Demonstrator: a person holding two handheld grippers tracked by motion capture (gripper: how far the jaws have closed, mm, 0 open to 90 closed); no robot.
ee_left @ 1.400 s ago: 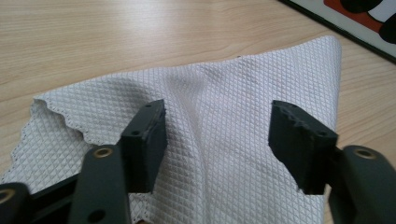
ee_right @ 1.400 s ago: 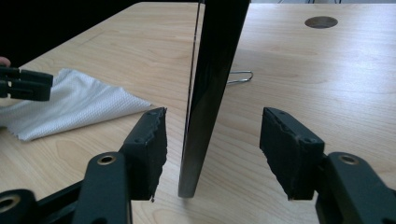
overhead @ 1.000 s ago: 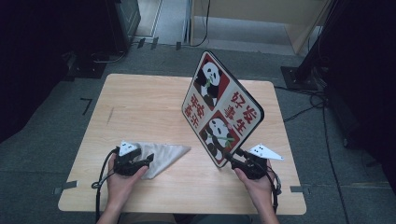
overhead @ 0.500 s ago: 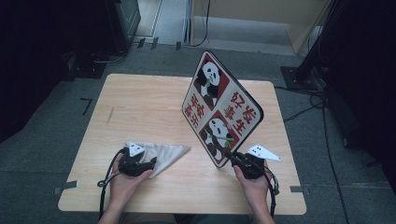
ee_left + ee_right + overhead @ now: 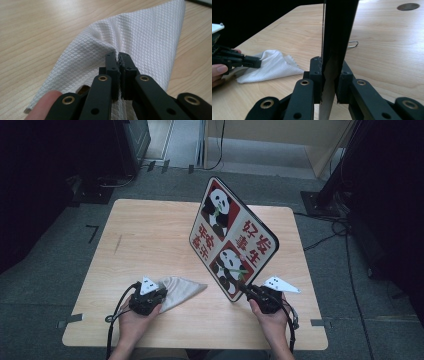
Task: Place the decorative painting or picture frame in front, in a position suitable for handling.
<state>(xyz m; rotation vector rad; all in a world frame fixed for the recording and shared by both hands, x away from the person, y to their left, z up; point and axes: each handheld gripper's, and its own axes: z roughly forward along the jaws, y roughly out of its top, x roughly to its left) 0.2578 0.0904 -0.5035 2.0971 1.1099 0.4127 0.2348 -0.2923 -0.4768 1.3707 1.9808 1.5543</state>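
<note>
A white cloth (image 5: 140,42) with a fine diamond weave is seen bunched into a cone on the pale wood-grain table (image 5: 150,235), at 7 o'clock of the table. A flat, rounded-corner tray (image 5: 232,237), black-rimmed and printed with pandas and red characters, is held tilted on edge near 5 o'clock.

The left gripper (image 5: 119,58) is closed, its jaws pinched on a fold of the cloth. The right gripper (image 5: 329,65) is clamped on the tray's thin lower edge, jaws parted only by that edge.

Compared with one second ago, the left gripper and cloth are found slightly nearer the table centre; the tray is unchanged.
</note>
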